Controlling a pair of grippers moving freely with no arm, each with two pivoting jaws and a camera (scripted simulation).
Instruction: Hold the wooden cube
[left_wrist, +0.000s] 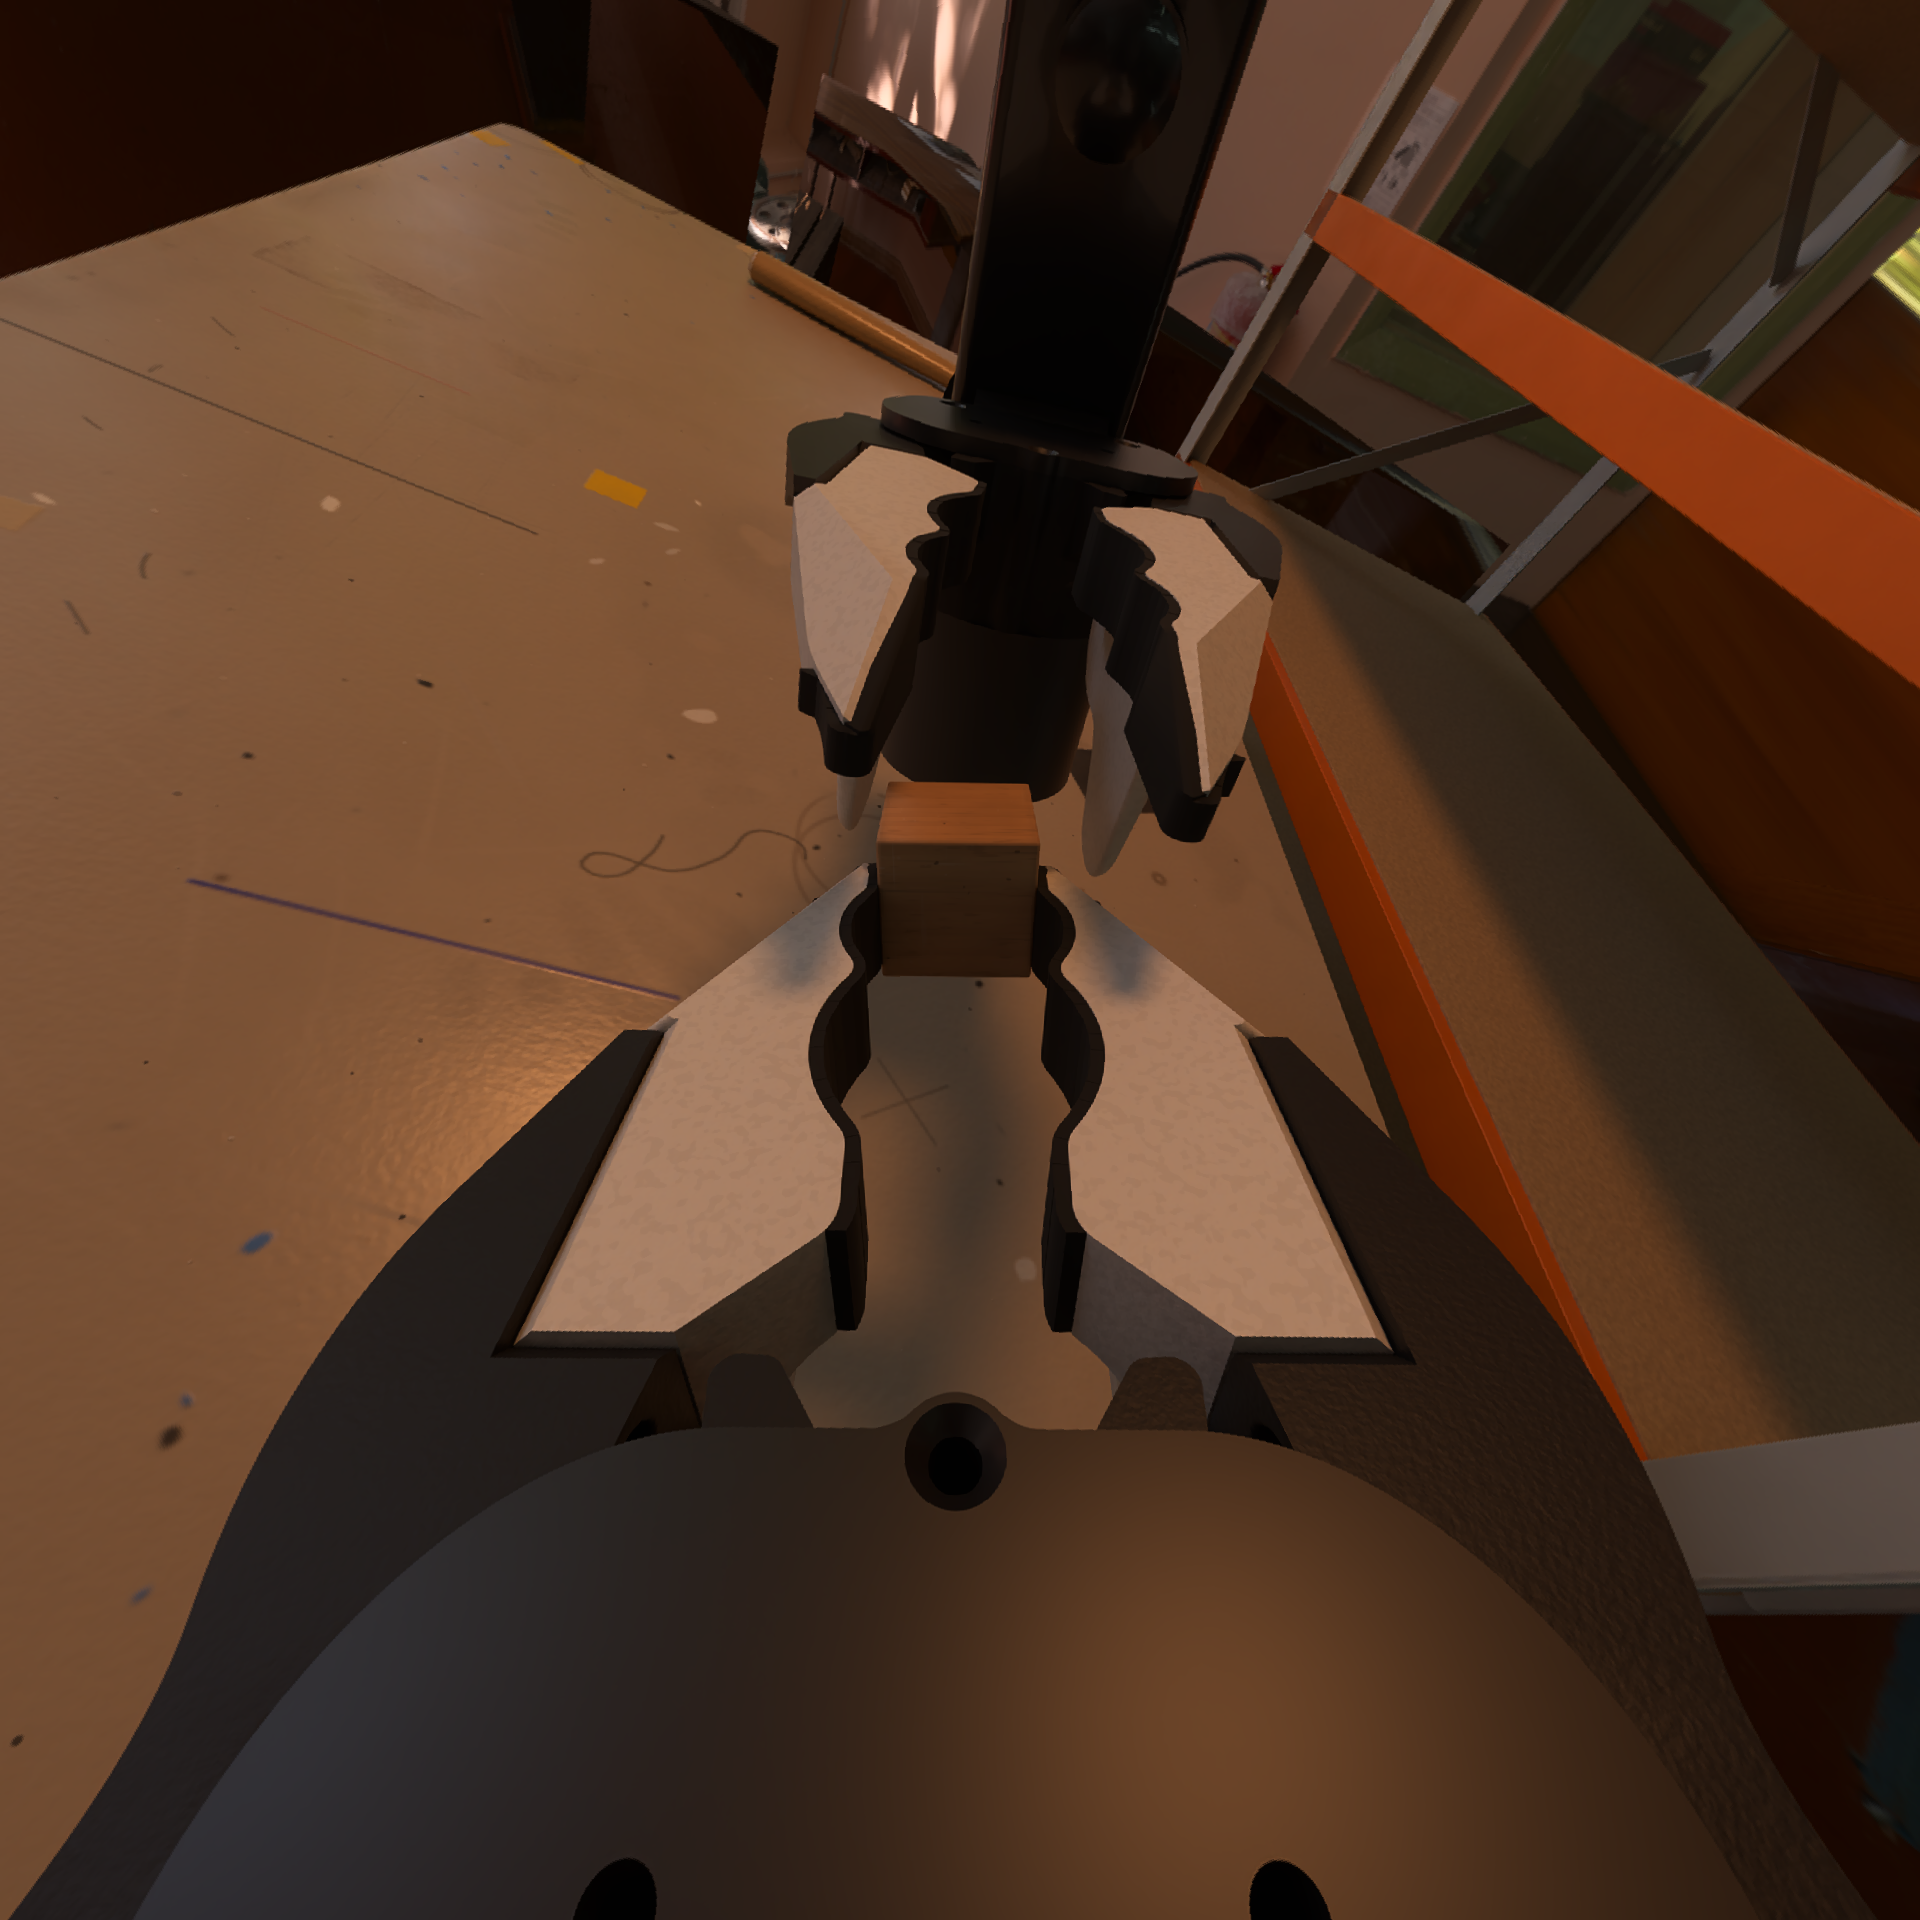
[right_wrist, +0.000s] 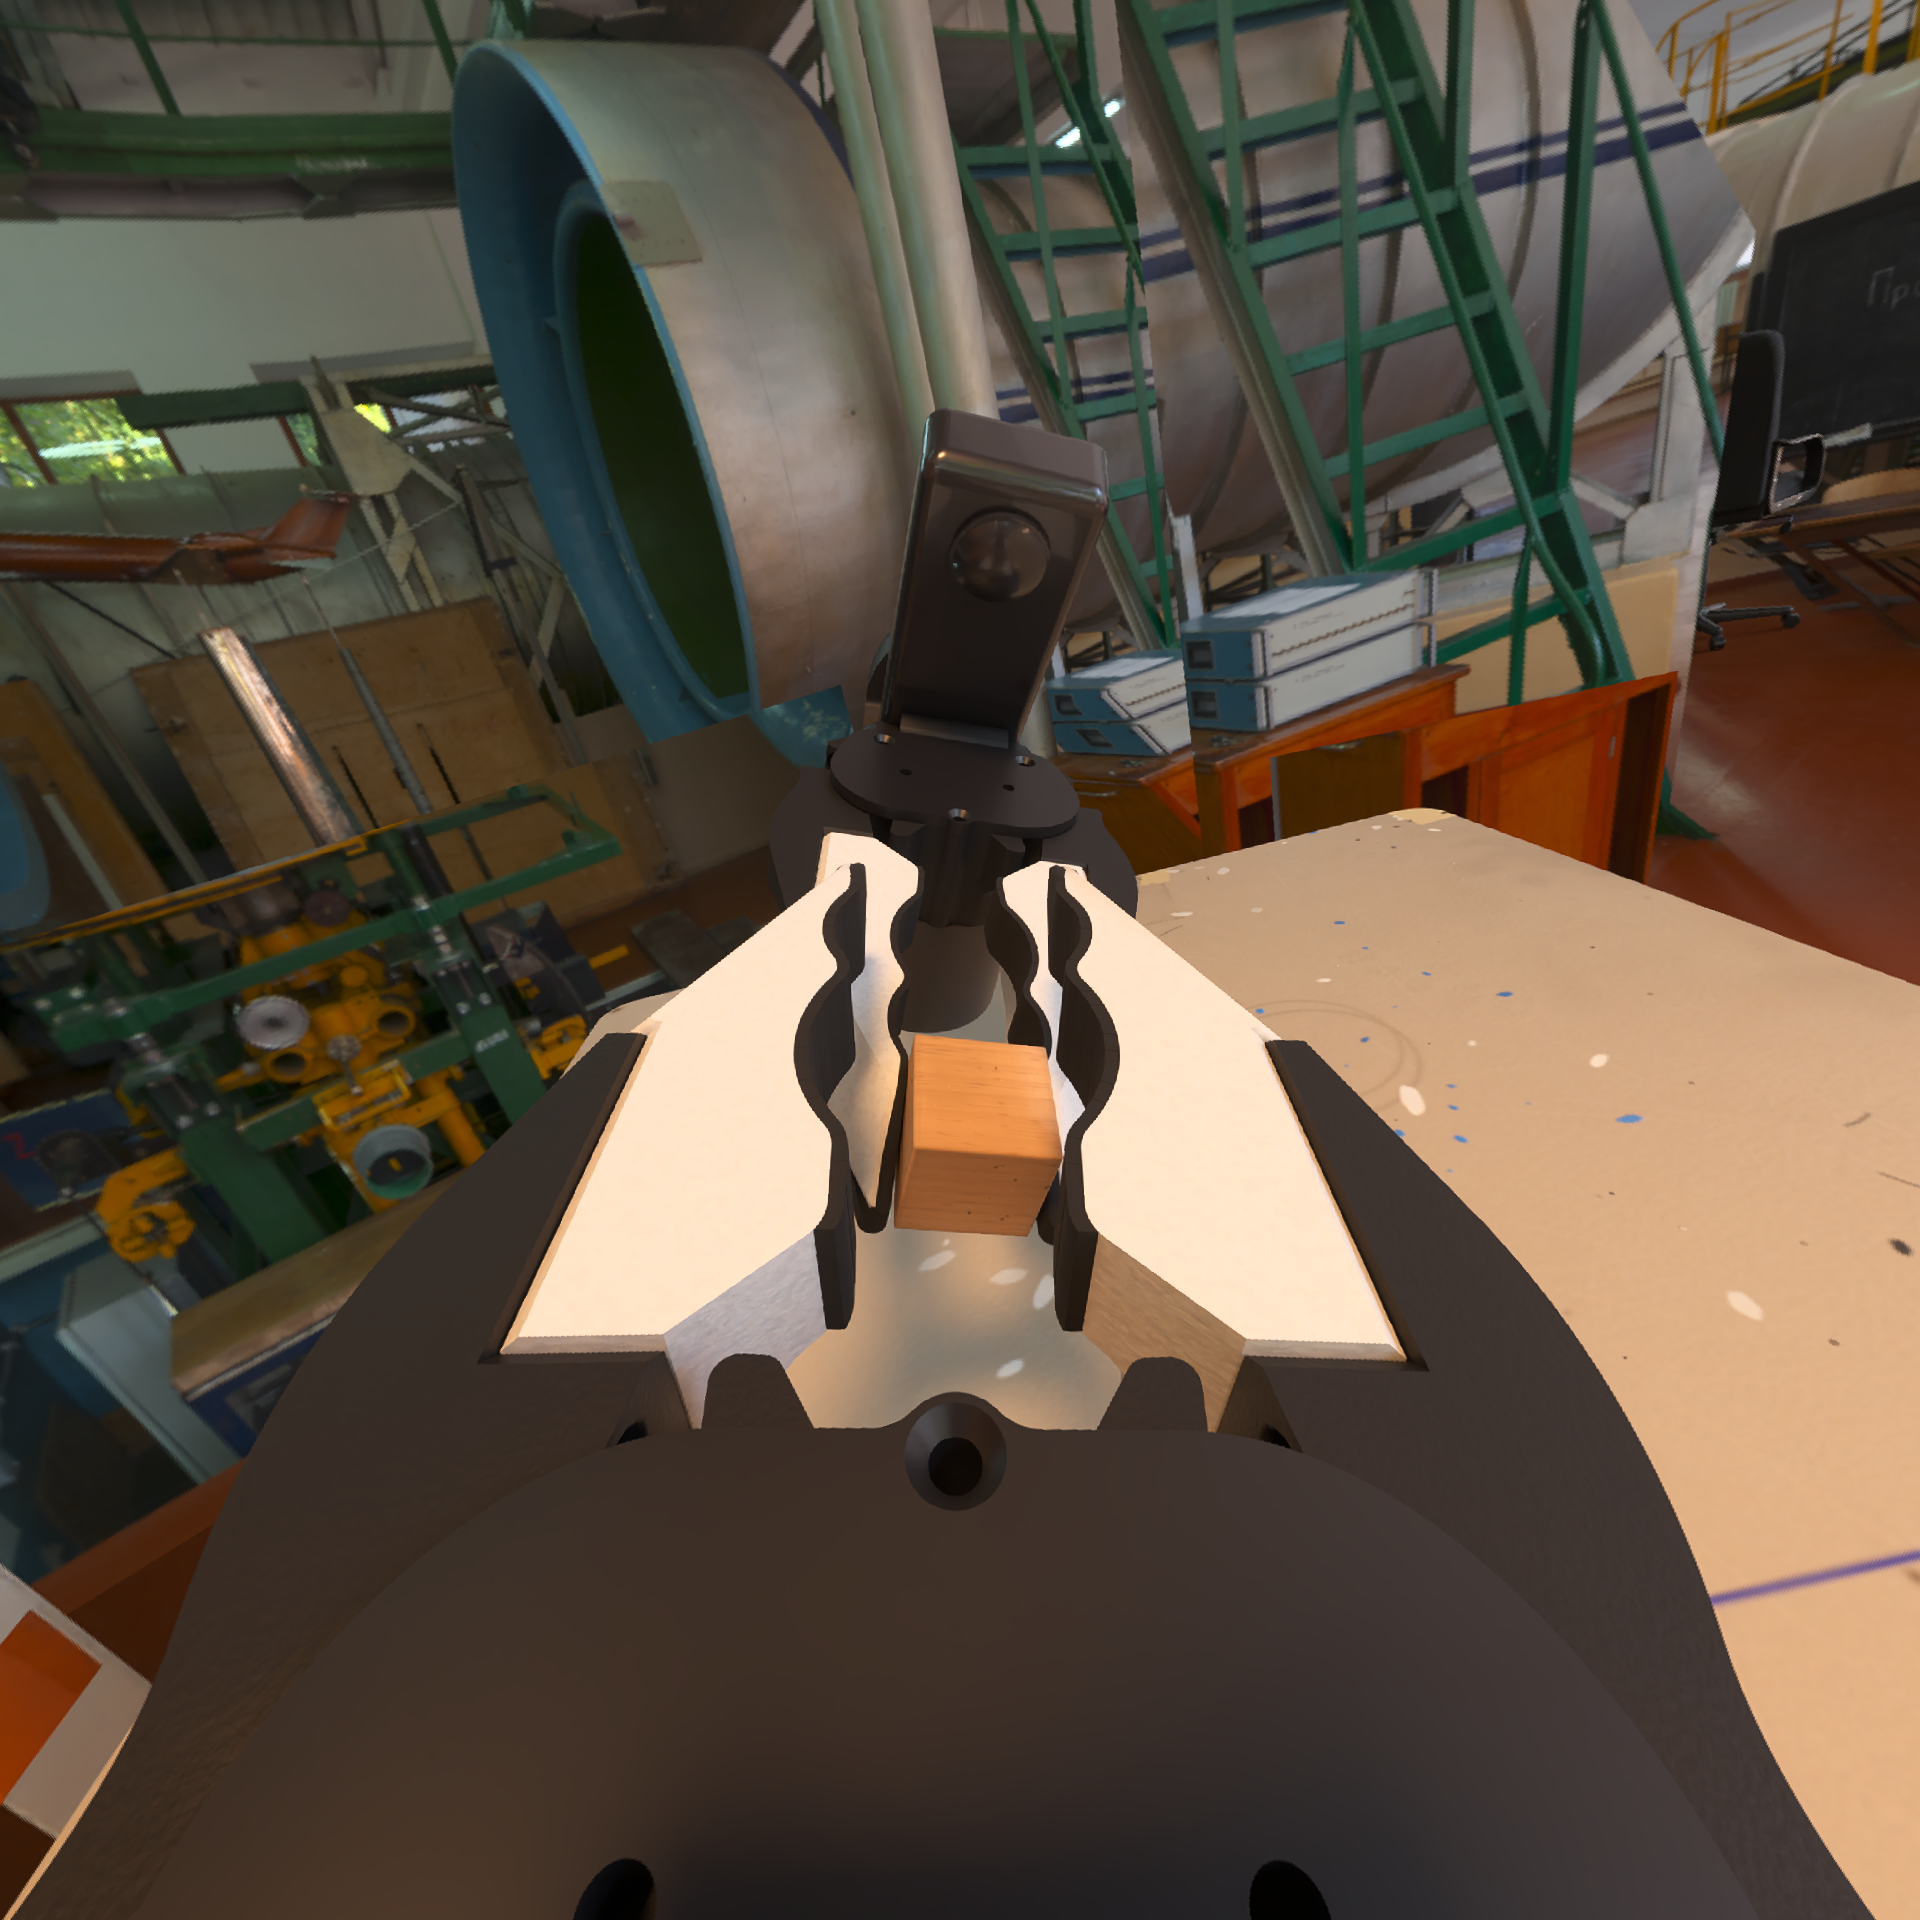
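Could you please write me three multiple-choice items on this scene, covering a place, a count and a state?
1. Where is the wooden cube?
A. Between the left tool's fingertips
B. On the orange shelf
C. At the table's far corner

2. How many wooden cubes are in view?
A. Three
B. One
C. Two

3. How does the right tool stand?
A. Clamped shut on nothing
B. Turned away from the cube
C. Open, with its fingers astride the cube

Answers:
1 A: in the left wrist view, the wooden cube sits pinched at the tips of the left tool.
2 B: both views show a single cube.
3 C: in the left wrist view, the right tool faces the cube, with its fingertips spread wider than it.
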